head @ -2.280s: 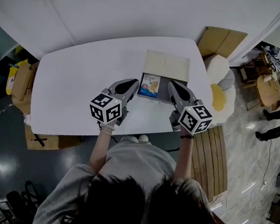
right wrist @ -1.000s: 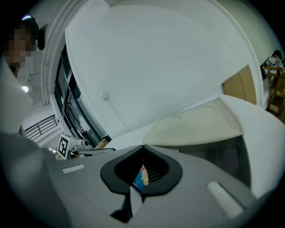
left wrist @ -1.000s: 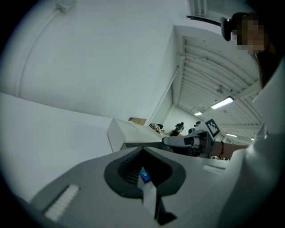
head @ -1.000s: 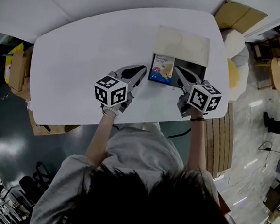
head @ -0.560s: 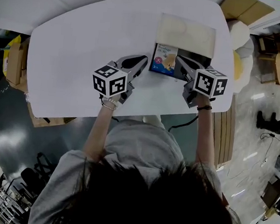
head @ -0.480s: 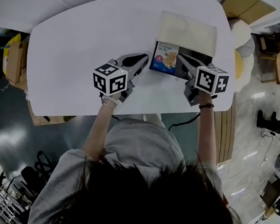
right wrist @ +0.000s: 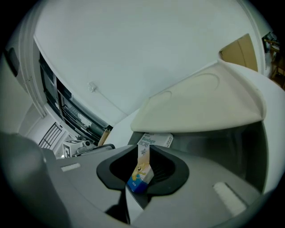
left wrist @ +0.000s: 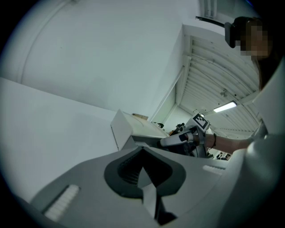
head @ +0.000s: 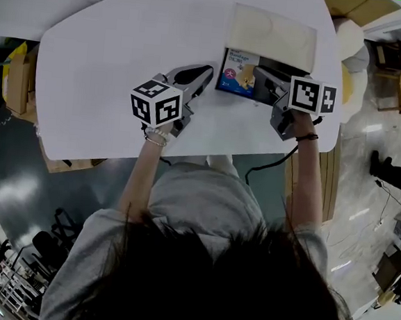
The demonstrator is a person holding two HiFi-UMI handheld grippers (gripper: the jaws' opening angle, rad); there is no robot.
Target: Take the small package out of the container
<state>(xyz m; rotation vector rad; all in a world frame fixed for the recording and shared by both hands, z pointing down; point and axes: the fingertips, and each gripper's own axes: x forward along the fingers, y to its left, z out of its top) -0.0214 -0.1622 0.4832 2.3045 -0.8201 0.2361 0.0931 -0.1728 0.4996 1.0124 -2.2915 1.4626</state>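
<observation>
**Figure: grasping the package inside the container.** In the head view, the container [head: 284, 67] sits at the upper centre-right of the white counter [head: 118, 65]. Its cream lid [head: 271, 26] stands open toward the top edge. The small package [head: 235, 79], a blue-and-white printed box, is still inside, in the container's left part.

The right gripper [head: 259, 72] reaches in from the right. Its jaws have just been opening and now stand partly apart. In the right gripper view, the package stands edge-on between them, and the pads do not yet appear to press on it. The left gripper [head: 207, 71] lies just left of the container, jaws together and empty.

**Step in hand, as judged:** closing on the package.
- The gripper should probably go a little deeper, so that the pads meet the package's flat faces and not only its near edge.
- A light cardboard box needs only a gentle squeeze.
- The lift would best go straight up and toward the lower edge of the frame, clear of the overhanging lid.
- If the container starts to rise with the package, the left gripper is well placed to steady its wall.
</observation>
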